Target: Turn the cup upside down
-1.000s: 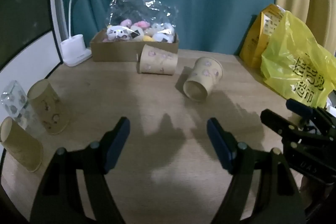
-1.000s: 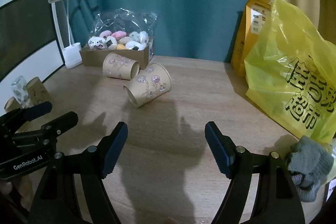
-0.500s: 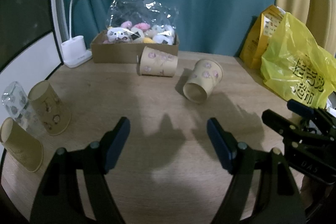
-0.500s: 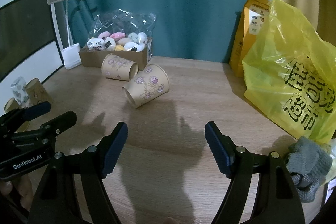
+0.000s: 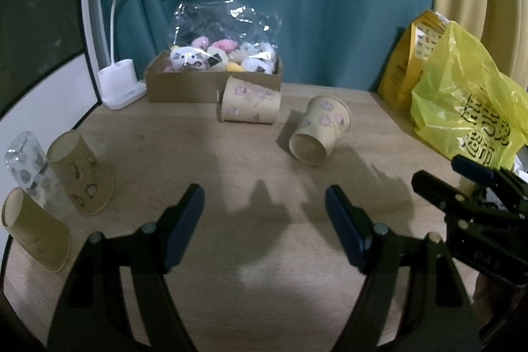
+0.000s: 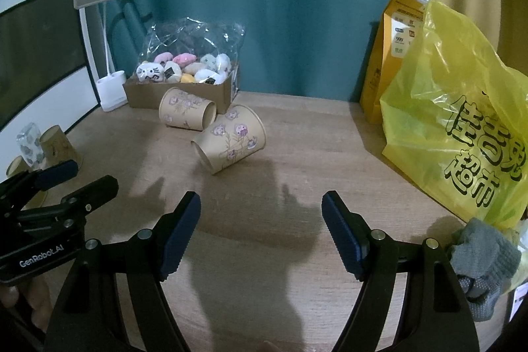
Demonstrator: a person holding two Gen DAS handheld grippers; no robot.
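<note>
Both grippers are being held low over the table, side by side. The left gripper is being kept spread wide, nothing between its blue pads. The right gripper is likewise being held wide apart and empty, a grey glove being seen at its right.

Two flowered cups are lying on their sides near the back of the table. The near cup is being shown ahead of the right gripper and well apart from it, its base pointing toward the gripper's left and its mouth tipped away to the right. The far cup is lying just behind it, against the box of plush toys; whether the two cups are touching cannot be told.

At the far left, three more cups are being seen standing close together. A lamp is standing beside the box, and a yellow bag is sitting on the right.
</note>
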